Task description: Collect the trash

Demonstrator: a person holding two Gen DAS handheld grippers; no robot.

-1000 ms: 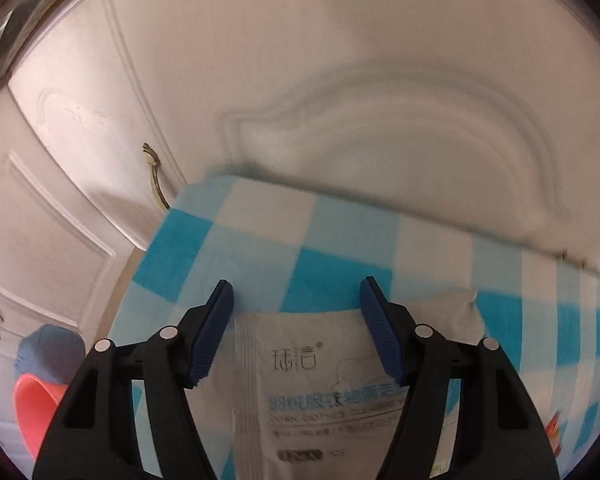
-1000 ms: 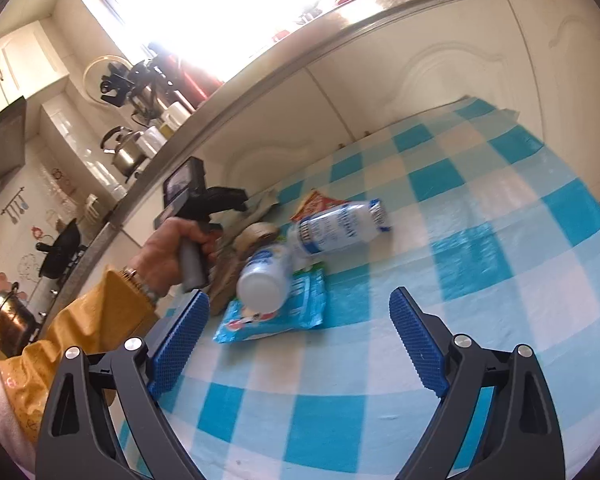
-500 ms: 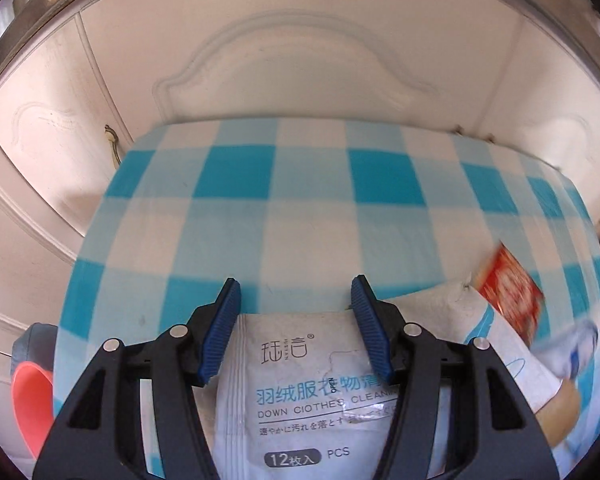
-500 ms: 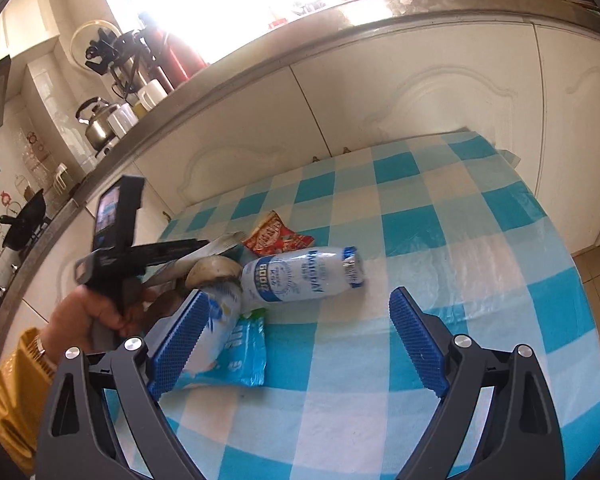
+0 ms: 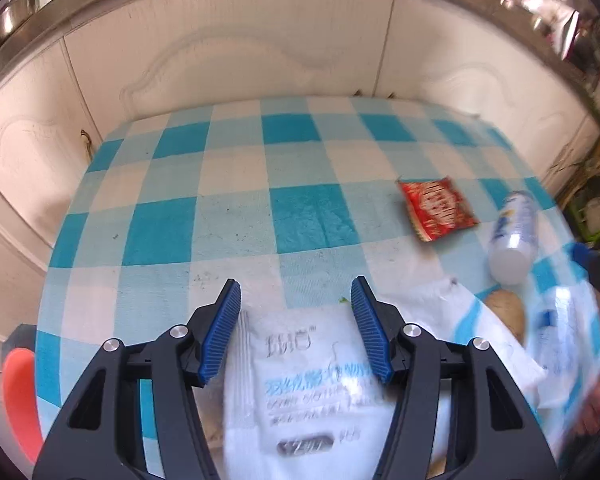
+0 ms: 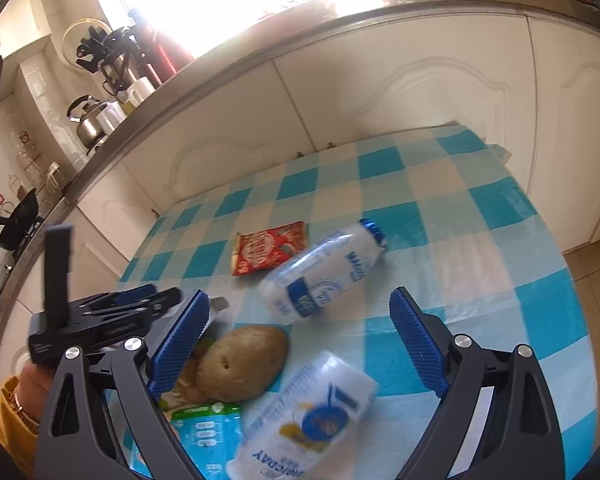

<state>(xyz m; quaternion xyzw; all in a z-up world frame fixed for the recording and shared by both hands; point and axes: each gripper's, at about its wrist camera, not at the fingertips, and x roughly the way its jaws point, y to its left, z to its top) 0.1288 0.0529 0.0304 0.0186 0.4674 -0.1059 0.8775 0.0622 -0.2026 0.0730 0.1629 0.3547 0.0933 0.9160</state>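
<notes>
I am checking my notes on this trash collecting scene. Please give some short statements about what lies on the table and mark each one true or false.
1. The red snack wrapper lies flat on the checked tablecloth. True.
2. Both plastic bottles stand upright. False: the bottle with the blue cap and the nearer bottle lie on their sides.
3. A potato lies among the trash. True.
4. The right hand-held gripper clamps the potato. False: its jaws stand wide open, holding nothing.
</notes>
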